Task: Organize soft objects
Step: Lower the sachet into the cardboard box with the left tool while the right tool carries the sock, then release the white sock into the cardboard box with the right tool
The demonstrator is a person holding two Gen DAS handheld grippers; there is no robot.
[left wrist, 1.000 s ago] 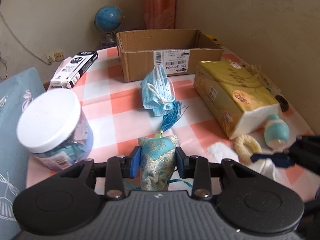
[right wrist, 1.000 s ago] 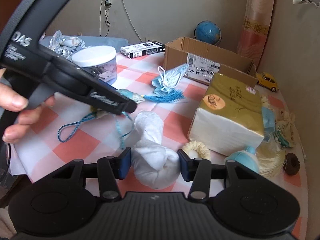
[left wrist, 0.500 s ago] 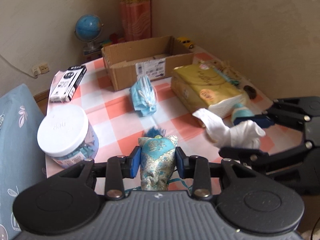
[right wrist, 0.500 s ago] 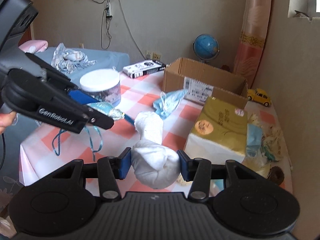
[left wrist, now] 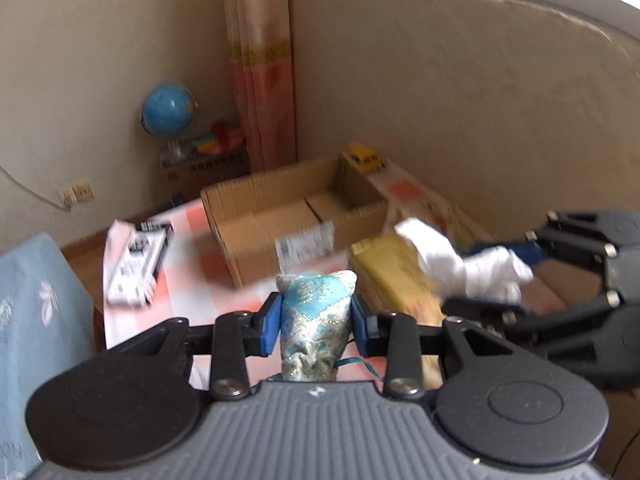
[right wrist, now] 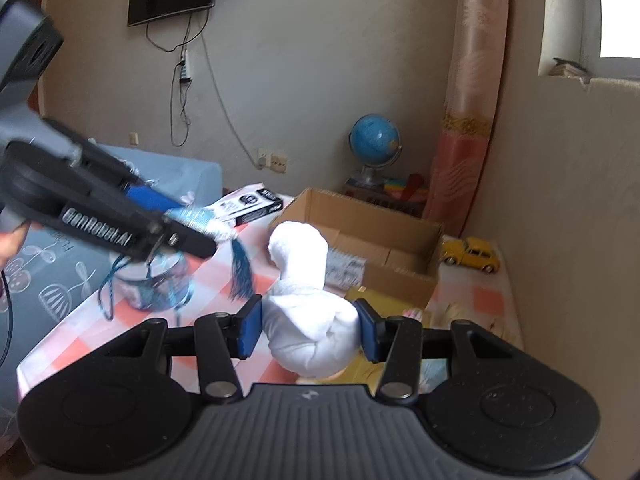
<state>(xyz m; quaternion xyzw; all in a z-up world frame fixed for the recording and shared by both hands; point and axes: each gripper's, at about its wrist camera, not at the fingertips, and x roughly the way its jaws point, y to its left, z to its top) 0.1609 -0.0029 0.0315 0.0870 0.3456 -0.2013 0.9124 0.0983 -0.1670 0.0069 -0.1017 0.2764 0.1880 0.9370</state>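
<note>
My left gripper (left wrist: 316, 322) is shut on a blue brocade sachet (left wrist: 314, 320) with a dark blue tassel (right wrist: 240, 276) and holds it in the air above the checked table. My right gripper (right wrist: 310, 330) is shut on a knotted white cloth (right wrist: 306, 316), also in the air; the cloth shows at the right of the left wrist view (left wrist: 464, 262). An open cardboard box (left wrist: 296, 208) stands ahead of both grippers, with nothing inside that I can see. The left gripper shows at the left of the right wrist view (right wrist: 188, 236).
A yellow tissue pack (left wrist: 396, 272) lies below the white cloth, in front of the box. A black-and-white carton (left wrist: 138, 262) lies at the left. A clear jar (right wrist: 156, 284), a yellow toy car (right wrist: 472, 254) and a globe (left wrist: 168, 110) are around the box.
Both grippers have risen from the table with their objects and moved towards the cardboard box. The view now looks down into the box.
</note>
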